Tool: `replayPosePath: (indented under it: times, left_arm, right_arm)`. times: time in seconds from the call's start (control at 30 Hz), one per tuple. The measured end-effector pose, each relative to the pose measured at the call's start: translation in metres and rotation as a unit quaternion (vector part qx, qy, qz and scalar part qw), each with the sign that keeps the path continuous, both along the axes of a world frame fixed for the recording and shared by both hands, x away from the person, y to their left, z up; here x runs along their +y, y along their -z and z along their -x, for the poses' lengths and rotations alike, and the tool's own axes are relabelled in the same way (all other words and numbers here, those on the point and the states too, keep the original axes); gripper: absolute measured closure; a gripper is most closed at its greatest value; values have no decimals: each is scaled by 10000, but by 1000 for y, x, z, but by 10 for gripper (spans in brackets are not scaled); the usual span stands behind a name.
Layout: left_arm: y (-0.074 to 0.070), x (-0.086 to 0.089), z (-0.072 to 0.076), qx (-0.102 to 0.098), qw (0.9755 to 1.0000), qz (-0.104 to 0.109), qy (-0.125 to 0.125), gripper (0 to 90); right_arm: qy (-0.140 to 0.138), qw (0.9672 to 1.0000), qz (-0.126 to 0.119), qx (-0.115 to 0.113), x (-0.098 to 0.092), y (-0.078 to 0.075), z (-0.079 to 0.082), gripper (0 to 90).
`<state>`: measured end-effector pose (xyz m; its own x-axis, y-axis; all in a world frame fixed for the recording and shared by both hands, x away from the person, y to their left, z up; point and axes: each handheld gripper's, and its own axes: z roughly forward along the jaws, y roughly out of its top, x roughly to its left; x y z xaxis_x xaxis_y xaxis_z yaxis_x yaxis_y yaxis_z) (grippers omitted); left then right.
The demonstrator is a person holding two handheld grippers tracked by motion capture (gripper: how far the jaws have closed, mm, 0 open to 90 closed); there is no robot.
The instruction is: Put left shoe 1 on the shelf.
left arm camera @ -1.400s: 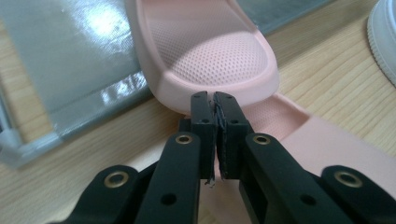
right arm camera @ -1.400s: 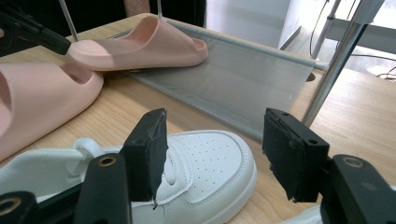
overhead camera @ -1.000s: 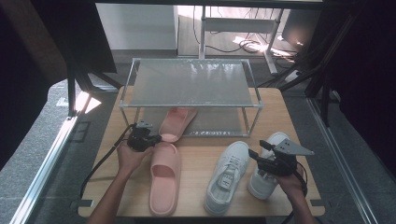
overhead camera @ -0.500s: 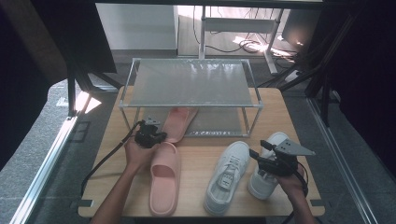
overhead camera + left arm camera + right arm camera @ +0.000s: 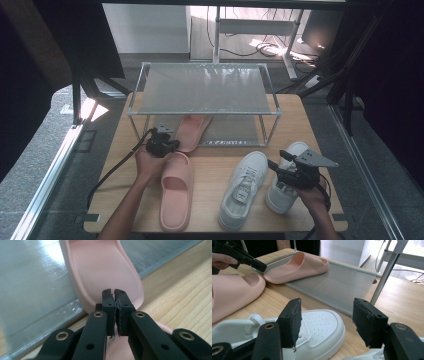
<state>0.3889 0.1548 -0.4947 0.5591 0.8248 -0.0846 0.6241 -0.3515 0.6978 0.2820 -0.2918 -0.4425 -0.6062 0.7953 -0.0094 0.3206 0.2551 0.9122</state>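
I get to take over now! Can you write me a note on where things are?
Left gripper: shut, empty, at the heel of the far slipper.
Right gripper: open, empty, over the sneakers.
Done: far slipper lies on the rack's bottom shelf, heel sticking out over the edge.
Left: near slipper and both sneakers sit on the table.

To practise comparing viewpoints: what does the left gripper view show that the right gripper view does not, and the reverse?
Left gripper view: the left gripper with jaws shut at the heel of the pink slipper, whose dimpled footbed is visible. Right gripper view: the right gripper with open jaws, a white sneaker, a second pink slipper. Shared: that first slipper on the rack's lower shelf, the wooden table.
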Motion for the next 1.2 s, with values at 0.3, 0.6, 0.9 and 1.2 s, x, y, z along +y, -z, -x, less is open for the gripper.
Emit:
replayPosePath:
  times: [0.3, 0.6, 0.9, 1.2]
  left_arm:
    - [2, 6, 1, 22, 9999, -127, 49, 879]
    - [-1, 4, 6, 58, 9996, -81, 263, 900]
    - [1, -11, 2, 105, 9990, -141, 411, 900]
    - [1, -24, -2, 164, 9979, -267, 559, 900]
  right_arm:
    - [-6, 10000, 22, 18, 1, 0, 0, 416]
    - [9, 10000, 14, 3, 0, 0, 0, 416]
    - [3, 10000, 31, 20, 1, 1, 0, 416]
    - [7, 10000, 12, 2, 0, 0, 0, 416]
